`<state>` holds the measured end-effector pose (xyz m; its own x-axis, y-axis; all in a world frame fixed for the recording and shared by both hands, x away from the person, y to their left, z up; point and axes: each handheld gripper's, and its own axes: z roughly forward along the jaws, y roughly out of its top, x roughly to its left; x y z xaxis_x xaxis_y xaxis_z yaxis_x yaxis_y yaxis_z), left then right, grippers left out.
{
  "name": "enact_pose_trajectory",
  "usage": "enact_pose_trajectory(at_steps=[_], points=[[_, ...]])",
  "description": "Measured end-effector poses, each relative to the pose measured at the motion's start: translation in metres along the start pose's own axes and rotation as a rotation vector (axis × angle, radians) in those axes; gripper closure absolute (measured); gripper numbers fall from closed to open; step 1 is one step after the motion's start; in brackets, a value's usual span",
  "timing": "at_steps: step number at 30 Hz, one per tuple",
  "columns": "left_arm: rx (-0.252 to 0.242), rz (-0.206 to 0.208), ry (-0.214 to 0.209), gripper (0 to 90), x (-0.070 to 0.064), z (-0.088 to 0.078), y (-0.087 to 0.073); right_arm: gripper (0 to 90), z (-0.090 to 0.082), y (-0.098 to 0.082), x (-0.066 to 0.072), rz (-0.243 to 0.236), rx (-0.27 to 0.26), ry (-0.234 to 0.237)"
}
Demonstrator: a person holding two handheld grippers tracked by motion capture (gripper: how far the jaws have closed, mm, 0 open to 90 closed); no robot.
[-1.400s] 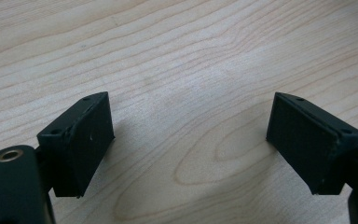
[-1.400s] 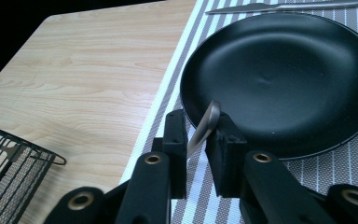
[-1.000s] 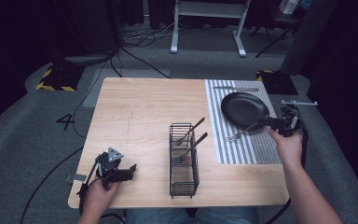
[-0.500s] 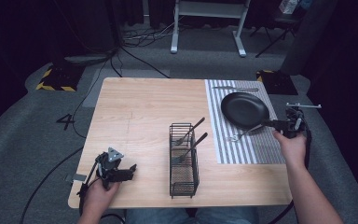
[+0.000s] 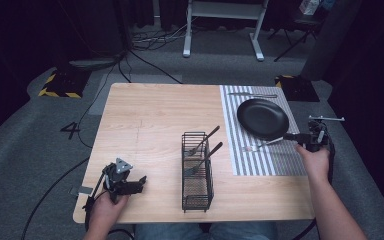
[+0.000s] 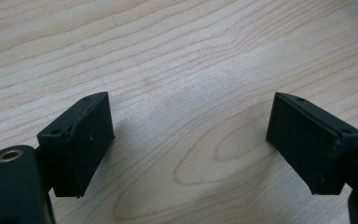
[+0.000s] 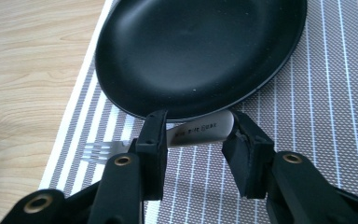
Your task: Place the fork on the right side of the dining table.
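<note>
Right gripper view: right gripper (image 7: pixel 193 140) jaws astride fork (image 7: pixel 168 137) handle, not clamped, lower centre, below black plate (image 7: pixel 200 51) on striped mat (image 7: pixel 326 116). Left gripper (image 6: pixel 189 140) spread wide over bare table (image 6: pixel 177 56).

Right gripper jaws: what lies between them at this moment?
A fork's handle lies between the right gripper's jaws, with its tines out to the left on the striped mat, just below the black plate. The right gripper view shows this.
</note>
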<state>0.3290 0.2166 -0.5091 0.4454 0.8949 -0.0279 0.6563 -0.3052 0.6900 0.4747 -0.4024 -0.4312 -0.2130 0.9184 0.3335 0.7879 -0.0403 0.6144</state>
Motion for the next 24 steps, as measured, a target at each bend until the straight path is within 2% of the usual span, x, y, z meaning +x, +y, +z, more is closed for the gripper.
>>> enact_pose_trajectory(at_steps=[17,24], points=[[0.0,0.0,0.0,14.8,0.0,0.0,0.0,59.2,0.003,-0.002,-0.017,0.039,0.018,-0.026],[0.0,0.0,0.0,14.7,0.0,0.0,0.0,59.0,0.005,-0.004,-0.025,0.071,0.032,-0.043]])
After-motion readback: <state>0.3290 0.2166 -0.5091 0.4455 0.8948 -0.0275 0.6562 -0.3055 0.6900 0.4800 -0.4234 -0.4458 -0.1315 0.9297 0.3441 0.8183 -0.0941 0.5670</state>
